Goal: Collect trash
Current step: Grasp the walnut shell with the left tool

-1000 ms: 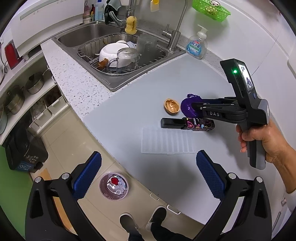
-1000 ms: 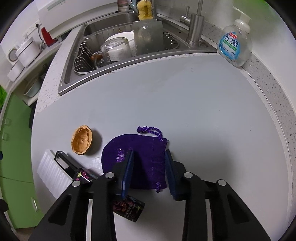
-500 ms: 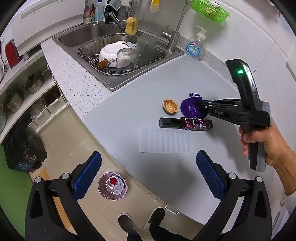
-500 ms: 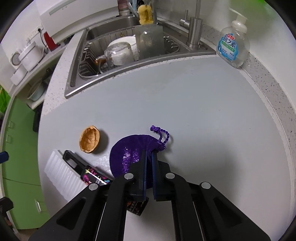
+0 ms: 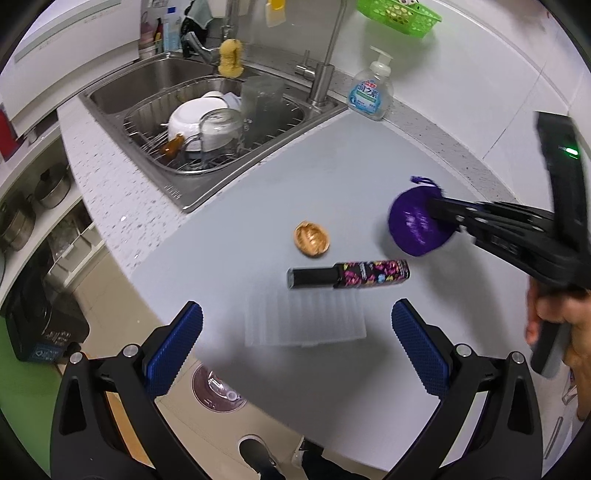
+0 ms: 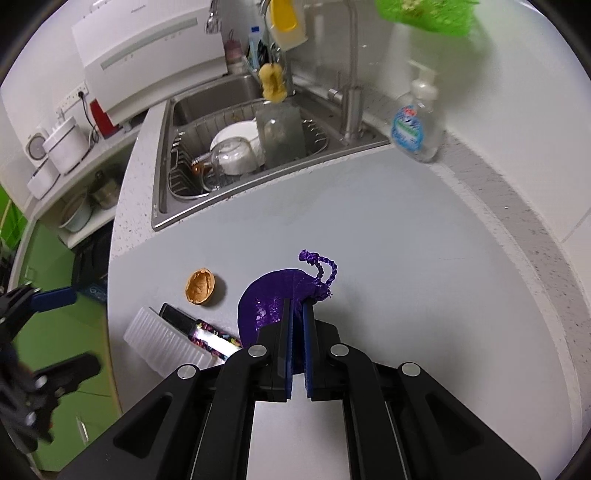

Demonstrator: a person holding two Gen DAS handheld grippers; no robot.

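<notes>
My right gripper point(image 6: 297, 306) is shut on a purple drawstring pouch point(image 6: 269, 299) and holds it lifted above the grey counter; the pouch point(image 5: 415, 227) and the right gripper point(image 5: 434, 206) also show in the left wrist view. On the counter lie a walnut shell half point(image 5: 311, 239), a black and patterned wrapper box point(image 5: 349, 273) and a clear ribbed plastic tray point(image 5: 304, 321). My left gripper point(image 5: 293, 347) is open and empty, near the counter's front edge, just short of the tray.
A sink point(image 5: 110, 94) with a dish rack of bowls and glasses sits at the back left. A soap bottle point(image 5: 370, 94) stands by the tap. A green basket point(image 5: 399, 16) hangs on the wall. A round bin point(image 5: 218, 387) is on the floor below.
The right gripper closed on the purple pouch and lifted it up and to the right off the counter. The left gripper moved closer to the tray.
</notes>
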